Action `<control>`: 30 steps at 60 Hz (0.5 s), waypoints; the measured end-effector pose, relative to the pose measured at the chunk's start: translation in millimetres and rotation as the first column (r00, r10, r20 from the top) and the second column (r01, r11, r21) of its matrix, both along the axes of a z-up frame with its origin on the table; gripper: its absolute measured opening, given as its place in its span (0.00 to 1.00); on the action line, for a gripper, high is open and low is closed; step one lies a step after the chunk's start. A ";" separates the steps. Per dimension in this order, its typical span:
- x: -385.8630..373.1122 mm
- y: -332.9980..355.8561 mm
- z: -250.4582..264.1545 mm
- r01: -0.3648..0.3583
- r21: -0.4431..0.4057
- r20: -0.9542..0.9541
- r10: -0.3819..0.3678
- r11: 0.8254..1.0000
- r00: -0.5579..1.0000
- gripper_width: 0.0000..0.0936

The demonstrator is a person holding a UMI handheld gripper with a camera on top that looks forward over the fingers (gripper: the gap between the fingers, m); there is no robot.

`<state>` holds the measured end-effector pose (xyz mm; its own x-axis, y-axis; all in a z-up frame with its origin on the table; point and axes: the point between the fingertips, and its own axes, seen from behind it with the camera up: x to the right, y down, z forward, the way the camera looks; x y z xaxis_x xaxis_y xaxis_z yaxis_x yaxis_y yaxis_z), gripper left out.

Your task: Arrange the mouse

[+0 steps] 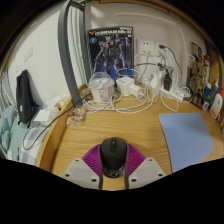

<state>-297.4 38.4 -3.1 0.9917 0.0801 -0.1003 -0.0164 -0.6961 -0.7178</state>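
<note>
A: Item one, the principal object?

B: One mouse [114, 151], black, rounded back facing up. Location: between the two fingers of the gripper [114, 170], at the near edge of the wooden desk [120, 125]. Its front end points away, beyond the fingertips; its rear end sits low between the pads.

A: Condition of the gripper?

B: Fingers drawn in close about the mouse. Magenta pads [92, 160] flank it left and right and appear to meet its sides. Whether both press firmly cannot be told from this view; no gap shows on either side. The mouse seems level, neither tilted nor turned.

A: Item two, desk surface ahead?

B: One blue mat [186, 135], flat, lying to the right of the mouse and well apart from it. Bare wood directly ahead of the mouse.

A: Item three, rear of the desk?

B: A tangle of white cables [150, 95] with white adapters [101, 88], grouped against the wall. Near them, a small clear jar [76, 113] to the left.

A: Wall?

B: One poster [111, 52] showing a robot figure, upright, directly beyond the mouse. A white socket plate [148, 48] just to its right.

A: Anything at the left side?

B: A dark object hanging [24, 96]; type not determinable. Pale cloth beneath it, details unclear.
</note>
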 end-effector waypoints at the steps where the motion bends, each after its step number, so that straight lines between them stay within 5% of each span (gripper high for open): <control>1: -0.2 0.4 0.3 -0.001 0.001 0.000 0.001 1.000 1.000 0.30; 12: -15.9 1.1 26.6 -0.085 0.004 -0.011 0.085 0.996 0.996 0.30; 21: -0.4 17.3 131.5 -0.107 0.133 -0.008 0.109 0.985 0.994 0.30; 30: 61.3 37.0 245.9 -0.087 0.286 0.017 0.086 0.954 0.996 0.30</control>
